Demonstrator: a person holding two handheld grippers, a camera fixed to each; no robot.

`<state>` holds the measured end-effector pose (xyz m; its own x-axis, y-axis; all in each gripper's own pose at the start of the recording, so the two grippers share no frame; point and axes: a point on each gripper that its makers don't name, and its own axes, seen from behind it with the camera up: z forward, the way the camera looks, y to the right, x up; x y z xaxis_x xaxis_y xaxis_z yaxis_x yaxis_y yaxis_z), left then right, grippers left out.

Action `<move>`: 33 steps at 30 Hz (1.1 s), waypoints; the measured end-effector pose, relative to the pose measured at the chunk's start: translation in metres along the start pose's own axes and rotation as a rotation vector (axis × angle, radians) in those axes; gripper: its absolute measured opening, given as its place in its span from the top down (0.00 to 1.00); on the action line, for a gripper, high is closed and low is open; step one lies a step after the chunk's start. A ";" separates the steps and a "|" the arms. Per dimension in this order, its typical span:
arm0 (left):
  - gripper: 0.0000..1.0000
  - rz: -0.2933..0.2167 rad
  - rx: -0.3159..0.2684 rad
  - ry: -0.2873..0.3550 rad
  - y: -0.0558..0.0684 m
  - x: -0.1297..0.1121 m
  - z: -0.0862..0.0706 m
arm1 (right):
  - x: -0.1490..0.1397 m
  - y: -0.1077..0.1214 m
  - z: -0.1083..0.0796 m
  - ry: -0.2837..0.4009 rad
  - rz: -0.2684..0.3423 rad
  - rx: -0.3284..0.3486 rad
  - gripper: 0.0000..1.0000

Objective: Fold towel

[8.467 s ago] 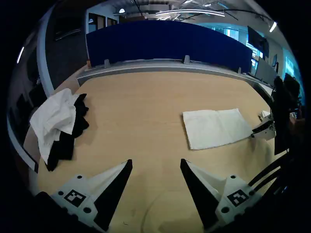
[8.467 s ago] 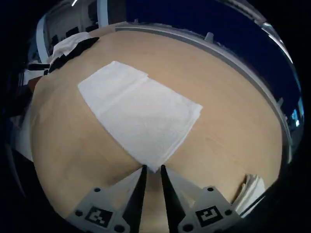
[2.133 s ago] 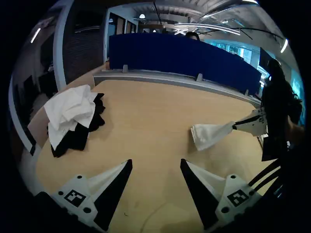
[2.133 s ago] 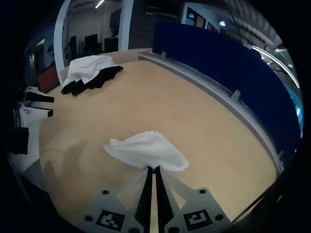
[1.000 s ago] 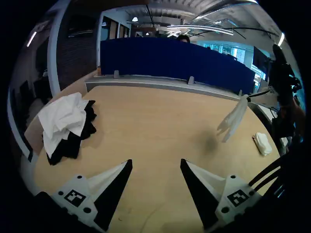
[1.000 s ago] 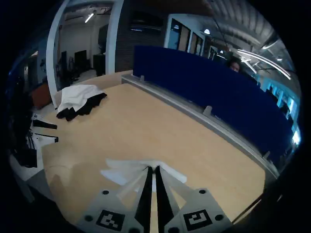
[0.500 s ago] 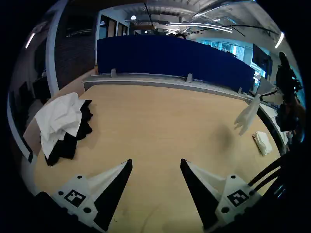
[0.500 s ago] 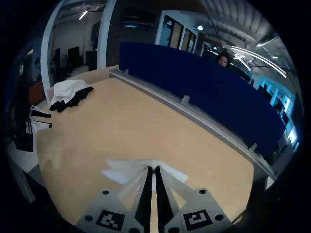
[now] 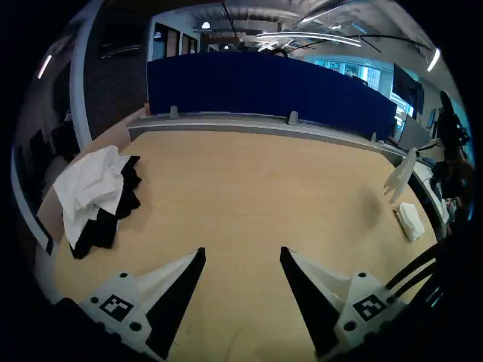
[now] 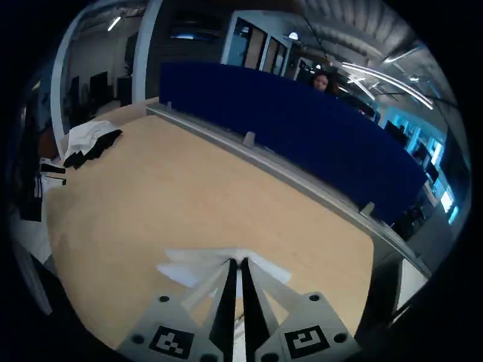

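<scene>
While the right gripper (image 10: 237, 261) pinches the white towel (image 9: 399, 177), which hangs clear of the wooden table (image 9: 241, 181), the left gripper (image 9: 241, 249) hovers above it, jaws wide and empty.

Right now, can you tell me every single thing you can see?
table: one, light wood, under everything.
divider: one, dark blue, along the table's far edge.
cloth pile: one heap, white over black, at the table's left edge.
small towel: one, white, lying at the table's right end.
hanging towel: one, white, in the air near the small towel.
person: one, head showing over the divider.
left gripper: one, white and black, open above the table.
right gripper: one, white and black, shut on the hanging towel.
</scene>
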<state>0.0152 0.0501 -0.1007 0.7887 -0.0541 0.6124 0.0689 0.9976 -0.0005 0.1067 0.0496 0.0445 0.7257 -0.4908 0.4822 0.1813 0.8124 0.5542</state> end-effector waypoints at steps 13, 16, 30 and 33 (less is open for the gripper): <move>0.08 0.020 0.002 -0.009 0.013 0.002 0.006 | -0.039 0.048 -0.011 -0.052 0.011 -0.045 0.95; 0.09 0.020 0.001 -0.011 0.015 0.002 0.006 | -0.045 0.053 -0.012 -0.058 0.020 -0.050 0.95; 0.09 0.034 -0.003 -0.013 0.021 0.006 0.007 | -0.096 0.058 -0.035 -0.126 0.050 -0.076 0.95; 0.09 0.037 -0.006 -0.013 0.022 0.005 0.006 | -0.116 0.058 -0.043 -0.147 0.071 -0.090 0.95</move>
<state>0.0171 0.0719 -0.0925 0.7825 -0.0167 0.6224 0.0435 0.9987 -0.0278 0.0619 0.1677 -0.0084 0.6355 -0.4663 0.6154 0.1961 0.8684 0.4555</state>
